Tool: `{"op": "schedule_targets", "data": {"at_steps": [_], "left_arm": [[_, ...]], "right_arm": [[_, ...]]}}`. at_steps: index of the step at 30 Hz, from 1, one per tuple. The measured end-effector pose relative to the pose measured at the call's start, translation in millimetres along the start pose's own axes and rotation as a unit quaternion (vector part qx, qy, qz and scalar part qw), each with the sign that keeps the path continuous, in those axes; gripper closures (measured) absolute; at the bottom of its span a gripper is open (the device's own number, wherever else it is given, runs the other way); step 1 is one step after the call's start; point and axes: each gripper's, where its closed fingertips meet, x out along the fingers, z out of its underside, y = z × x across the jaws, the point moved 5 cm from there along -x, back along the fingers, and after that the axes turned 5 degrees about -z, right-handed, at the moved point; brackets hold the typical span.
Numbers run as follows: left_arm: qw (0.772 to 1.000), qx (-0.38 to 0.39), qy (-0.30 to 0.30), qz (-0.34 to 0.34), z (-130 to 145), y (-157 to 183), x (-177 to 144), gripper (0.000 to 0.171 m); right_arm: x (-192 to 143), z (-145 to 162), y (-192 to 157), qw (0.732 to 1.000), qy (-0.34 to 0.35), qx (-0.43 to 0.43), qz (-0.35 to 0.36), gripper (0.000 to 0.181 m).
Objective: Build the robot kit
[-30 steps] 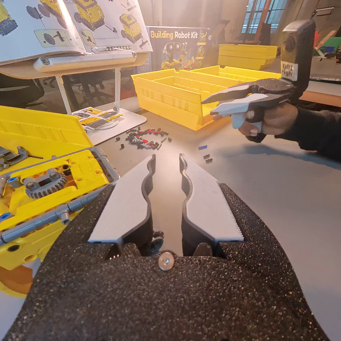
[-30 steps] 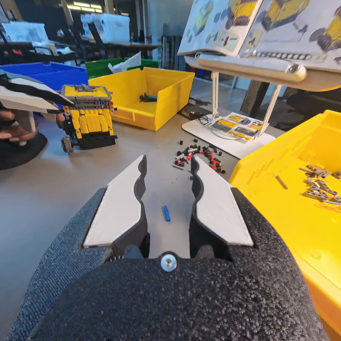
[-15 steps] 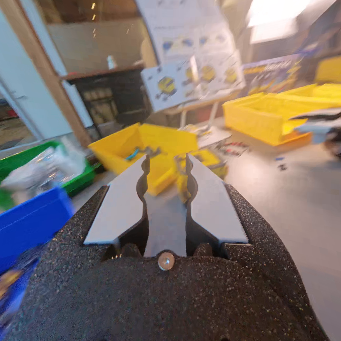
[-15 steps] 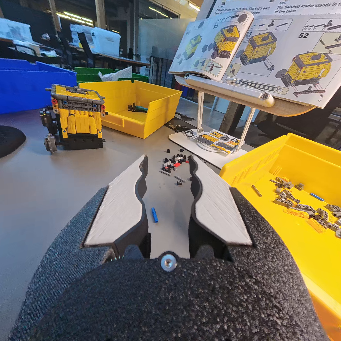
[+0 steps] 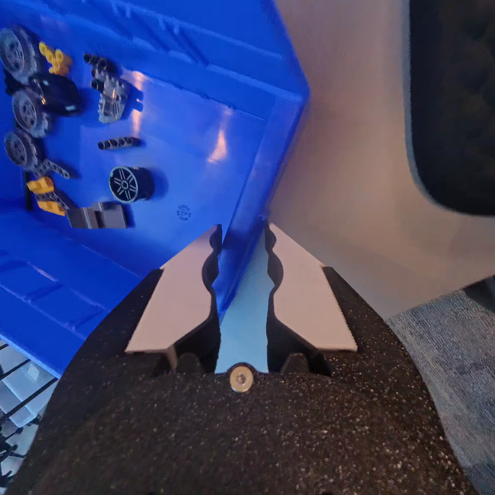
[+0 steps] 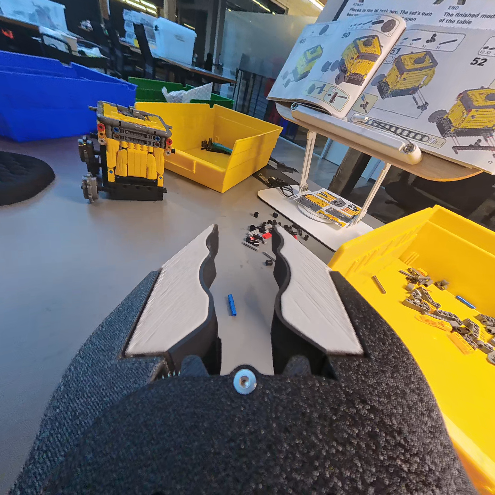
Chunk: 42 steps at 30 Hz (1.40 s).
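My left gripper [image 5: 243, 226] is open and empty, hovering over the near corner rim of a blue bin [image 5: 187, 150]. The bin holds a black wheel [image 5: 131, 183], grey wheels [image 5: 26, 117], a grey block [image 5: 96, 218] and small yellow pieces [image 5: 55, 60]. My right gripper [image 6: 244, 230] is open and empty, low over the grey table [image 6: 67, 267]. A small blue pin [image 6: 232, 304] lies on the table between its fingers. A pile of small black and red pins [image 6: 265, 234] lies just past its tips. A part-built yellow vehicle model [image 6: 131, 152] stands at the left.
A yellow bin [image 6: 401, 334] with grey and yellow pieces sits at the right. Another yellow bin [image 6: 222, 144] stands behind the model. An open instruction booklet [image 6: 388, 72] rests on a white stand [image 6: 316, 214]. A black round shape [image 5: 455, 101] and grey carpet [image 5: 442, 375] lie right of the blue bin. Tip to tip, the grippers are about 55 cm apart. Measured from the fingertips, the part-built yellow vehicle model [image 6: 131, 152] is 20 cm or so from the right gripper and 35 cm from the left.
My left gripper has swung far left and tipped down, from the table and model to above the blue bin. It has left the right wrist view. My right gripper has barely shifted.
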Motion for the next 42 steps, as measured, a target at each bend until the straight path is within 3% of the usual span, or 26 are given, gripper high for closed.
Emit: {"op": "schedule_targets", "data": {"at_steps": [3,7,12,14,17,20,24,26,31,37,39,42], "left_arm": [[0.999,-0.010,0.028,-0.039,-49.6,16.1,6.6,0.145],[0.995,0.007,0.014,-0.101,-100.1,27.2,19.8,0.145],[0.996,-0.014,0.022,-0.082,-120.0,23.6,20.0,0.146],[0.995,-0.028,0.081,-0.054,-129.2,19.3,-7.1,0.144],[0.971,-0.110,0.209,-0.047,-142.1,-27.2,-65.2,0.146],[0.946,-0.191,0.256,-0.054,-138.9,-98.2,-77.8,0.143],[0.939,-0.282,0.195,0.015,-130.6,-162.9,-15.0,0.138],[0.941,-0.297,0.154,0.054,-132.7,-172.4,20.4,0.139],[0.972,-0.228,0.023,0.058,-132.3,-164.3,88.3,0.140],[0.984,-0.151,-0.069,0.062,-109.4,-150.7,98.5,0.166],[0.984,-0.129,-0.102,0.066,-98.5,-147.8,92.8,0.166],[0.988,-0.127,-0.055,0.073,-110.1,-147.7,86.2,0.158]], "right_arm": [[-0.7,1.2,3.7,1.000,0.004,0.016,0.003,0.143],[0.4,0.1,3.9,1.000,0.008,0.027,-0.001,0.143],[-4.3,-1.5,2.5,1.000,0.008,0.017,0.000,0.143],[-7.0,-3.1,3.9,1.000,0.013,0.020,0.002,0.143],[-9.8,-5.9,7.3,0.999,0.023,0.031,0.005,0.143],[-10.0,-10.8,7.3,0.999,0.037,0.040,0.002,0.143],[-10.0,-11.9,3.7,0.999,0.034,0.028,0.002,0.143],[-10.7,-12.4,3.2,0.999,0.032,0.022,0.006,0.143],[-10.6,-12.1,4.3,0.999,0.033,0.025,0.011,0.143],[-10.3,-9.0,5.8,0.999,0.029,0.031,0.009,0.143],[-9.5,-7.8,5.7,0.999,0.027,0.034,0.007,0.143],[-8.8,-8.2,4.5,0.999,0.027,0.032,0.005,0.143]]}}
